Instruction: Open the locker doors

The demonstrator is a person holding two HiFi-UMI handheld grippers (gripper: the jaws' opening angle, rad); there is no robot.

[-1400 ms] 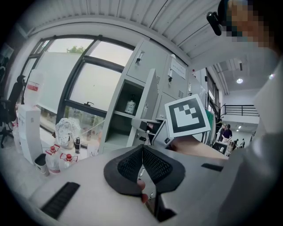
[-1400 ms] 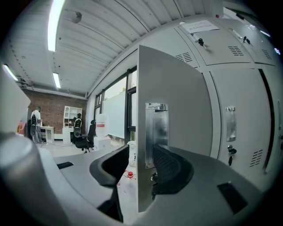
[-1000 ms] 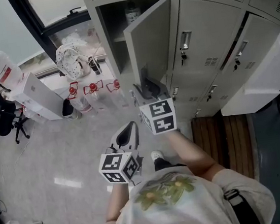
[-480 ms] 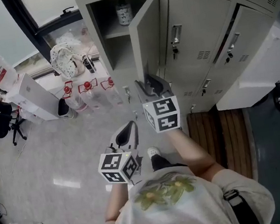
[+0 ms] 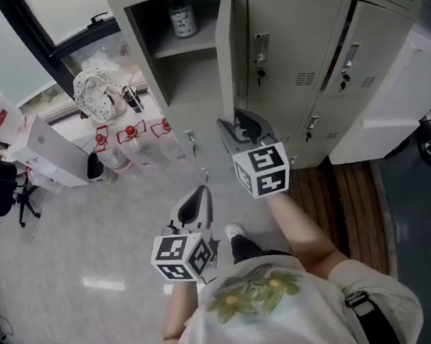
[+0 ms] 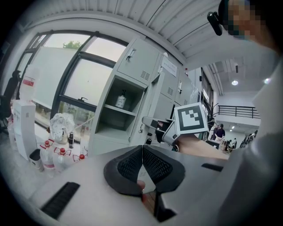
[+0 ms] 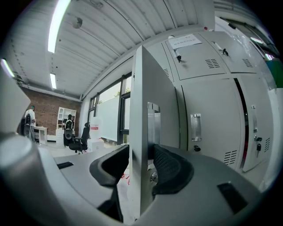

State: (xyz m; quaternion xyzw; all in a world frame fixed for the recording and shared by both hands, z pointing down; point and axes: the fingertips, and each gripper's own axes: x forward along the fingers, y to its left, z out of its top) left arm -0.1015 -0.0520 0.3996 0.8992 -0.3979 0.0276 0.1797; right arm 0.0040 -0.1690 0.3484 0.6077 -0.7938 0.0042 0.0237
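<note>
Right tool (image 7: pixel 142 164): pinching open locker door (image 7: pixel 160 99) edge.
Left tool (image 6: pixel 142 164): pressed together, idle.
Risk: thin edge slipping out mid-swing.

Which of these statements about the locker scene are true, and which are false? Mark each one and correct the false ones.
1. The right tongs are clamped on the edge of the open locker door. True.
2. The left tongs hold a bottle. False: their jaws are pressed together with nothing between them.
3. The open locker has nothing inside. False: a bottle stands on its upper shelf.
4. The neighbouring locker door is closed. True.
5. The red-capped bottles stand inside a locker. False: they stand on the floor near the window.
</note>
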